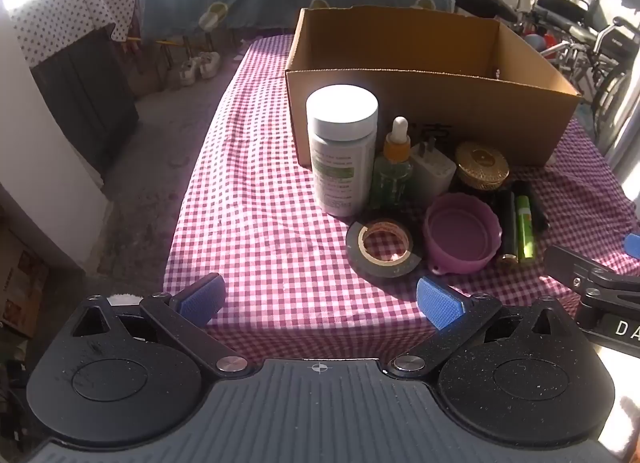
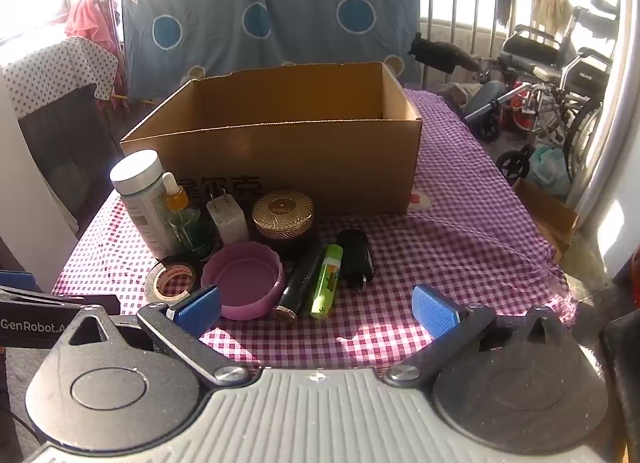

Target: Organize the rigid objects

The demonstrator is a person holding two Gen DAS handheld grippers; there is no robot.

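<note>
A cluster of small items sits on the checked tablecloth in front of an open cardboard box point(image 1: 428, 119) point(image 2: 288, 159). It holds a white-capped bottle point(image 1: 342, 151) point(image 2: 142, 199), a dropper bottle point(image 1: 394, 167) point(image 2: 184, 215), a white plug adapter point(image 1: 434, 171) point(image 2: 227, 217), a gold-lidded jar point(image 1: 482, 165) point(image 2: 283, 213), a tape roll point(image 1: 384, 249) point(image 2: 170, 281), a purple lid point(image 1: 462, 233) point(image 2: 244, 281), a black tube point(image 1: 508, 227) point(image 2: 302, 281), a green stick point(image 1: 525, 229) point(image 2: 327, 281) and a black clip point(image 2: 356, 257). My left gripper point(image 1: 320, 301) and right gripper point(image 2: 316, 305) hover open near the table's front edge, holding nothing.
The table point(image 1: 256, 199) drops off to a concrete floor on the left. A blue patterned sheet point(image 2: 272, 19) hangs behind the box. Wheelchairs point(image 2: 560, 83) stand at the right, past the table edge. Bare cloth point(image 2: 472, 243) lies right of the cluster.
</note>
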